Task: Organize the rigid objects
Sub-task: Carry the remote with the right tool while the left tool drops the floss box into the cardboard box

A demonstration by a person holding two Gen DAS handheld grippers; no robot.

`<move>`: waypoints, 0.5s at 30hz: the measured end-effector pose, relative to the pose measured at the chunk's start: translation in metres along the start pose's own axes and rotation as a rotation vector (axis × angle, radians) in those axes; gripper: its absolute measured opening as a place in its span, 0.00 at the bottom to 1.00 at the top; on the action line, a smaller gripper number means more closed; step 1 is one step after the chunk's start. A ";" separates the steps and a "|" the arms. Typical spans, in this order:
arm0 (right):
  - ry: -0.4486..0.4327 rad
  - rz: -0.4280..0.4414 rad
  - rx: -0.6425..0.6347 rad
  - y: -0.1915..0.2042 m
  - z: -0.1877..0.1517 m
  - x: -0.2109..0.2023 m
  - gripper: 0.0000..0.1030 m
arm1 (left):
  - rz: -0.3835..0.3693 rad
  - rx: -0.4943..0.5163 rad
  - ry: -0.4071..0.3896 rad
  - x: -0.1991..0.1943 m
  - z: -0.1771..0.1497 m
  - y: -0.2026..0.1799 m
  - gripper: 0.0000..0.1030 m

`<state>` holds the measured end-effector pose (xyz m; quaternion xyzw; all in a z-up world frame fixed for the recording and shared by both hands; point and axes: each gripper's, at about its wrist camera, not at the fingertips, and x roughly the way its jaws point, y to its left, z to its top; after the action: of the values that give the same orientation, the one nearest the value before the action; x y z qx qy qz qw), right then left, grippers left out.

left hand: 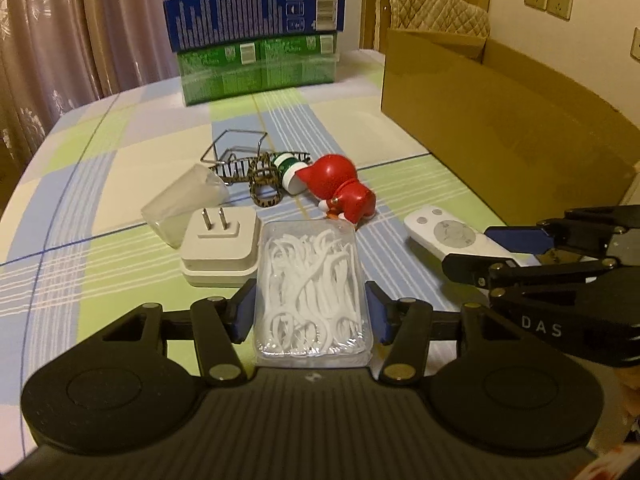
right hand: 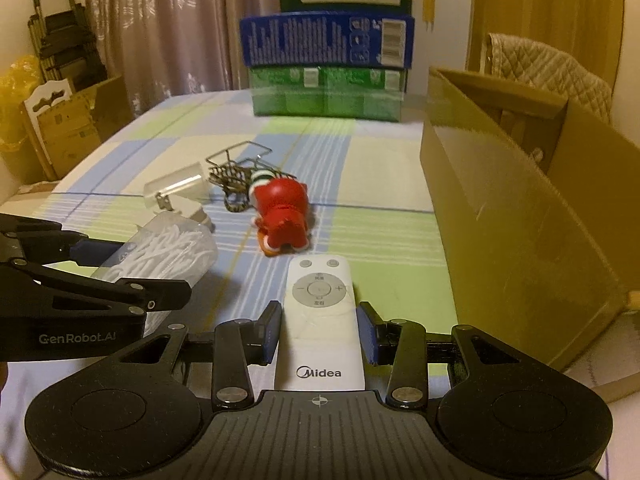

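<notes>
1. The left hand-held gripper [left hand: 312, 312] tilts downward, its pads pinching a clear box of floss picks [left hand: 312, 292] over the checked worktop [left hand: 120, 160].
2. The right hand-held gripper [right hand: 318, 332], angled down likewise, clamps a white remote [right hand: 320, 320] beside the cardboard box [right hand: 520, 240].

place: pretty clearly someone's home
giveaways: checked tablecloth [left hand: 120, 152], curtains [left hand: 60, 40], wall sockets [left hand: 548, 0], quilted chair cover [right hand: 552, 68]

Floss box [left hand: 311, 292] lies between plug adapter [left hand: 219, 248] and remote [left hand: 448, 236].
</notes>
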<state>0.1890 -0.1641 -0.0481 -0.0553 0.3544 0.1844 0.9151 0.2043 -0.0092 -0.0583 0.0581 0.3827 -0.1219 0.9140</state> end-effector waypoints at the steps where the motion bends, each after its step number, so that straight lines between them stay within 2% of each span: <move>1: -0.006 0.000 -0.007 0.001 0.000 -0.004 0.36 | 0.002 -0.001 -0.001 -0.003 0.000 0.000 0.49; 7: -0.054 0.000 -0.002 0.005 -0.001 -0.035 0.36 | 0.006 -0.022 -0.026 -0.030 -0.001 -0.007 0.49; 15: -0.177 -0.017 -0.015 -0.005 0.021 -0.094 0.36 | -0.016 -0.030 -0.099 -0.072 0.018 -0.031 0.49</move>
<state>0.1401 -0.1915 0.0304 -0.0483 0.2701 0.1835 0.9440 0.1593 -0.0298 0.0049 0.0354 0.3394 -0.1261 0.9315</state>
